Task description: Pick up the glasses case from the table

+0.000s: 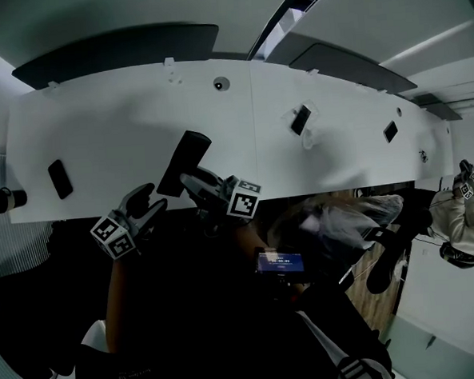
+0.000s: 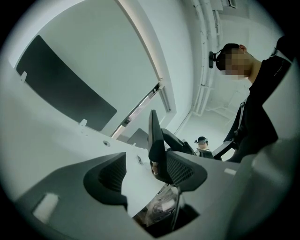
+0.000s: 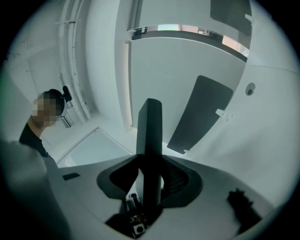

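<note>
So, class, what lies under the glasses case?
Only white table shows around the case, which the right gripper grips. The patch directly beneath is covered.

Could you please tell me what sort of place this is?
Probably an indoor lab or recording room: a long white table with small black items spaced along it, bare white walls, and a second person at the table's far end.

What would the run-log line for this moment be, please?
right gripper: shut on glasses case | left gripper: open, beside it
</note>
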`<state>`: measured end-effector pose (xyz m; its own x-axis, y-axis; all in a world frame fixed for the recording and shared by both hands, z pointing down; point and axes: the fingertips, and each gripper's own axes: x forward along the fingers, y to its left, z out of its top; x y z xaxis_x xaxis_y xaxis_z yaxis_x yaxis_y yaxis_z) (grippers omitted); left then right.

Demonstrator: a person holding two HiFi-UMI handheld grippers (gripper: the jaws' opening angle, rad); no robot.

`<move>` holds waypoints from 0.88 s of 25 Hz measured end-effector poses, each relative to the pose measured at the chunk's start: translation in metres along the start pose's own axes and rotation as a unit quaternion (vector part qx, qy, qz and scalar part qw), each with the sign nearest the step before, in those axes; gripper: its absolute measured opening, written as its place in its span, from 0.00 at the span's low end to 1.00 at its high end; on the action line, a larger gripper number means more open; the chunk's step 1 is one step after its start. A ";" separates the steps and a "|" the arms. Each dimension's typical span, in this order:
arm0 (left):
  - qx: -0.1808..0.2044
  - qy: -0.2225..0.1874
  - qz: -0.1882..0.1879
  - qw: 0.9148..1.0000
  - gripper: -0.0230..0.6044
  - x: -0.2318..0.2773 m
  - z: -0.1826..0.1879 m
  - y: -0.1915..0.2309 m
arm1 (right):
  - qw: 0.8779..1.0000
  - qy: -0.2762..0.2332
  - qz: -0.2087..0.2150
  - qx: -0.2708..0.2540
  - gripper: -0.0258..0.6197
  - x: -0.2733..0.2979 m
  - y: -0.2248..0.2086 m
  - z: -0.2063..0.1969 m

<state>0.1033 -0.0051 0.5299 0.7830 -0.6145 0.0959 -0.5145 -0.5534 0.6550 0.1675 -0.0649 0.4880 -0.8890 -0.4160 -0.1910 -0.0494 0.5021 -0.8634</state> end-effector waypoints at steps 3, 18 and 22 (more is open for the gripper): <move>0.000 -0.001 0.001 1.000 0.45 0.000 0.000 -0.001 | 1.000 0.000 0.003 0.004 0.29 -0.001 0.001 0.000; -0.013 -0.006 0.009 1.000 0.45 -0.007 -0.006 0.008 | 1.000 0.010 0.005 0.009 0.29 0.003 -0.003 -0.002; -0.019 -0.005 0.014 1.000 0.45 -0.007 -0.006 0.010 | 1.000 0.010 0.006 0.010 0.29 0.005 -0.003 0.000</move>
<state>0.0953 -0.0030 0.5405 0.7650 -0.6352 0.1065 -0.5217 -0.5141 0.6809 0.1634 -0.0684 0.4902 -0.8983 -0.3949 -0.1925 -0.0296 0.4917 -0.8703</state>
